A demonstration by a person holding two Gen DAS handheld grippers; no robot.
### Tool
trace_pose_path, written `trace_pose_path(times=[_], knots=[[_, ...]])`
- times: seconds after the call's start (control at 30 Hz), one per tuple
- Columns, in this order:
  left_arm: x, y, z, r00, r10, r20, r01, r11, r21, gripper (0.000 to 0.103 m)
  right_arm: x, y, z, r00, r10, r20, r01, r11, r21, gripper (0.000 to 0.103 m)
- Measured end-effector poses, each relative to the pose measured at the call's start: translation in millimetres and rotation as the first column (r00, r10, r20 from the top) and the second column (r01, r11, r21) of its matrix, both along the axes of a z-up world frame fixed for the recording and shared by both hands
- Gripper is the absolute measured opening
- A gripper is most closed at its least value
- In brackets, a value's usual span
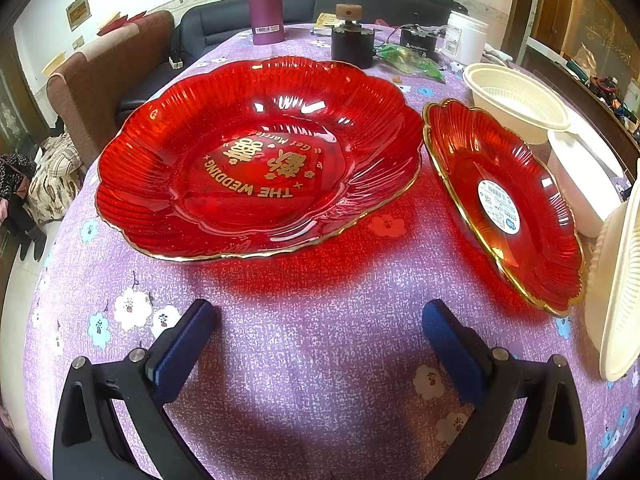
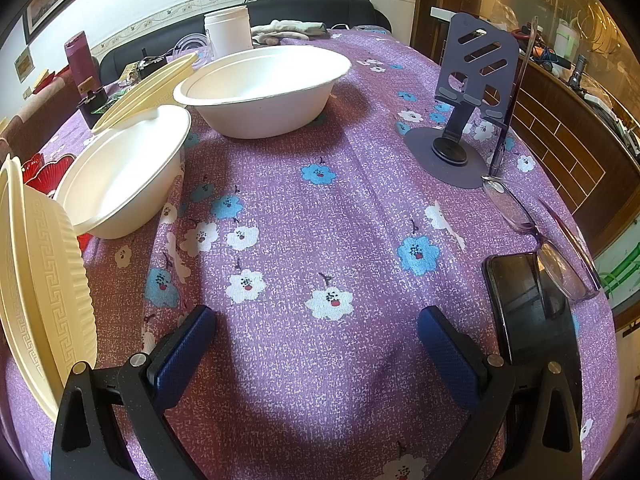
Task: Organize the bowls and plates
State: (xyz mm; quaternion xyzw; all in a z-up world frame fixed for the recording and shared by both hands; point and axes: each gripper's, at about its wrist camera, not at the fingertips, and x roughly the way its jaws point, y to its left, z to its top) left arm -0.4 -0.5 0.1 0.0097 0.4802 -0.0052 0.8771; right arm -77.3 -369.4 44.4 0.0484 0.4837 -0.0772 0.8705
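Note:
A large red glass plate [image 1: 256, 160] with gold lettering lies on the purple floral tablecloth [image 1: 312, 360], ahead of my open, empty left gripper [image 1: 320, 320]. A smaller red plate [image 1: 504, 204] with a white label lies to its right. A cream ribbed bowl [image 1: 516, 100] sits behind it, and another cream bowl [image 1: 618, 292] is at the right edge. In the right wrist view, two white bowls [image 2: 264, 88] [image 2: 124, 176] stand ahead left, with cream ribbed bowls [image 2: 40, 288] [image 2: 148, 88] near them. My right gripper [image 2: 316, 324] is open and empty.
A purple flask [image 1: 265, 0], a dark bottle [image 1: 352, 40] and a white jar [image 1: 466, 36] stand at the table's far end. A grey phone stand [image 2: 468, 96], glasses [image 2: 536, 232] and a black phone [image 2: 528, 312] lie at the right. A brown chair [image 1: 100, 80] stands left.

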Motion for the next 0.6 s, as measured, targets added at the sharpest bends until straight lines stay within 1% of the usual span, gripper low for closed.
trace_pose_path(times=[0.2, 0.37, 0.47, 0.53, 0.6], knots=[[-3.5, 2.2, 1.1, 1.0, 0.007, -0.009, -0.007, 1.0, 0.003, 0.103, 0.4, 0.8, -0.6, 1.0, 0.006, -0.005, -0.006, 1.0, 0.001, 0.102], [-14.4, -0.1, 5.6, 0.999, 0.005, -0.047, -0.005, 1.0, 0.004, 0.103, 0.0, -0.7, 2.6, 0.996, 0.045, -0.076, -0.044, 0.999, 0.016, 0.102], [-25.7, 1.9, 10.4, 0.999, 0.002, -0.043, -0.003, 1.0, -0.018, 0.103, -10.1, -3.4, 8.0, 0.992, 0.065, -0.109, -0.063, 0.998, 0.018, 0.102], [-35.0, 5.1, 14.8, 0.999, 0.01, -0.04, -0.011, 0.999, -0.031, 0.103, -22.7, -3.9, 14.8, 0.992, 0.079, -0.094, -0.077, 0.997, 0.029, 0.102], [-41.2, 9.6, 20.3, 0.999, 0.021, -0.035, -0.023, 0.999, -0.047, 0.103, -34.3, -5.8, 26.4, 0.993, 0.105, -0.055, -0.102, 0.994, 0.045, 0.102]])
